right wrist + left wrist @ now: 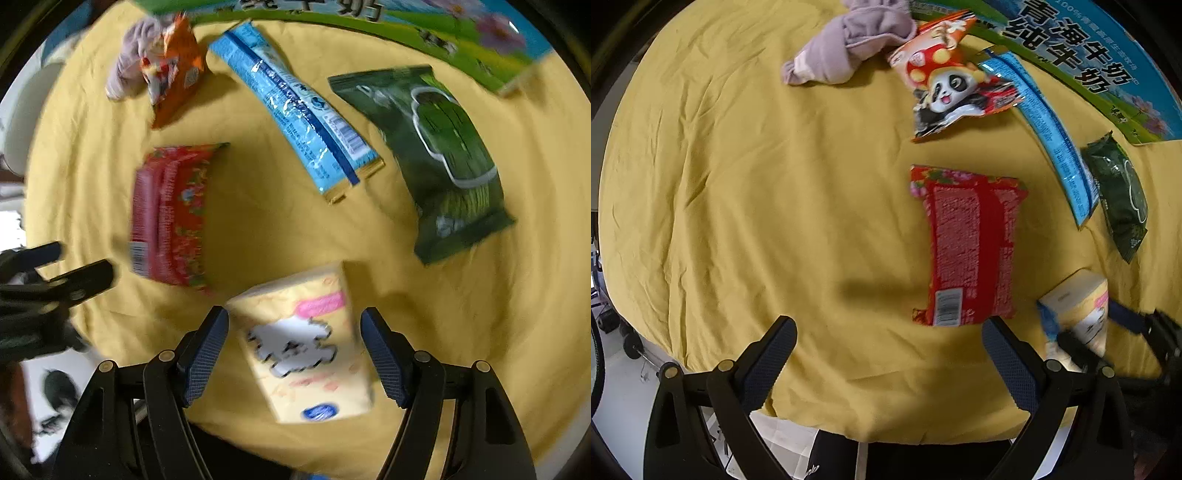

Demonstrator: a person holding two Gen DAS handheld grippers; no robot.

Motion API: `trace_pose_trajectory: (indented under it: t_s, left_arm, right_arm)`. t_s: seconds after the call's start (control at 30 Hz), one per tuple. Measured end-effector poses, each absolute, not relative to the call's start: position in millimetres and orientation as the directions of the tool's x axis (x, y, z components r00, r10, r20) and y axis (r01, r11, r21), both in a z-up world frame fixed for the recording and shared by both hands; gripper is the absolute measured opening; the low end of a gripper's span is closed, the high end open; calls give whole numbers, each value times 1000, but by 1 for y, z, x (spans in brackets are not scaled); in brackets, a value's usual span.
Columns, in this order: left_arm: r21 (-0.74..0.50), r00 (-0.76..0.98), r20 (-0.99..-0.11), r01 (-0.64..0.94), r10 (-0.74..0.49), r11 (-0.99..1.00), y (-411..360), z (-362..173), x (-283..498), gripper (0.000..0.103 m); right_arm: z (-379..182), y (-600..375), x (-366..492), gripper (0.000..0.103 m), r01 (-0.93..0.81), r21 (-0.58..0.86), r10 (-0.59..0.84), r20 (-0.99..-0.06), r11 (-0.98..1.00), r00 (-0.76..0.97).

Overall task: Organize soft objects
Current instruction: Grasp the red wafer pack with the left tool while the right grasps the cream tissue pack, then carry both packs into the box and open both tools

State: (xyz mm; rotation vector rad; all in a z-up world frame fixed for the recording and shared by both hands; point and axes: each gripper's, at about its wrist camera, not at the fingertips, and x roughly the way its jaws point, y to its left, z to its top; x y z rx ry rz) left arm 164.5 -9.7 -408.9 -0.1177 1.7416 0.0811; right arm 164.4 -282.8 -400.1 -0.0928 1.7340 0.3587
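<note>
Yellow tissue pack (pixel 303 354) sits nearest the right wrist camera, lying on the yellow cloth (pixel 258 221) squarely between the fingers of the right gripper (pixel 294 354). Both pads stand apart on either side of it, and with the blur I cannot tell for certain whether either one touches the pack. In the left wrist view the pack (pixel 1078 306) shows at the right edge with the right gripper's fingers around it.

The left gripper (pixel 888 362) hangs wide apart and empty over bare cloth, just short of the red snack packet (pixel 971 243), whose barcode end faces it.

By my reading, the step in hand is the pickup of the tissue pack. The next move calls for the right fingers to close on its long sides, gently, since the pack will squash and could slip out if pinched near a corner.

Other soft goods lie scattered and apart from one another: the panda snack bag (pixel 949 81), the lilac garment (pixel 846 48), the long blue packet (pixel 295 107) and the dark green packet (pixel 439 155).

At the far edge stands a printed milk carton box (pixel 1089 55). Its inside is out of view, so what it holds, if anything, cannot be told.
</note>
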Motion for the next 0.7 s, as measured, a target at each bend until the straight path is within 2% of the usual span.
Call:
trace_pose_trajectory:
  t_s: [0.1, 0.23, 0.27, 0.37, 0.53, 0.57, 0.67, 0.7]
  left_arm:
    - [-5, -169, -985, -112, -24, 994, -20, -407, 170, 103]
    - [13, -180, -984, -105, -6, 994, -31, -403, 177, 103]
    - [14, -182, -983, -106, -6, 994, -34, -404, 177, 103]
    - [5, -185, -983, -95, -13, 995, -53, -416, 183, 103]
    - [-93, -199, -974, -102, -112, 990, -77, -442, 203, 102]
    - [-98, -195, -974, -91, -114, 991, -83, -446, 208, 99]
    - [-86, -192, -977, -39, -92, 996, -99, -452, 213, 75]
    - [-71, -198, -977, -24, -74, 997, -104, -456, 215, 60]
  right_arm:
    - [-401, -268, 151, 84, -322, 158, 94, -974, 933, -206]
    - [-419, -255, 144, 82, -337, 120, 46, -975, 934, -219]
    - [-424, -260, 146, 70, -291, 100, 36, -976, 952, -217]
    - [-422, -287, 152, 67, -84, 117, 97, -971, 990, -218]
    - [-420, -318, 163, 67, 135, 168, 190, -967, 976, -169]
    - [-420, -320, 163, 68, 160, 183, 210, -962, 970, -172]
    - [-422, -321, 167, 72, 170, 188, 219, -958, 967, -185]
    - [-418, -327, 172, 72, 163, 177, 208, -958, 971, -199]
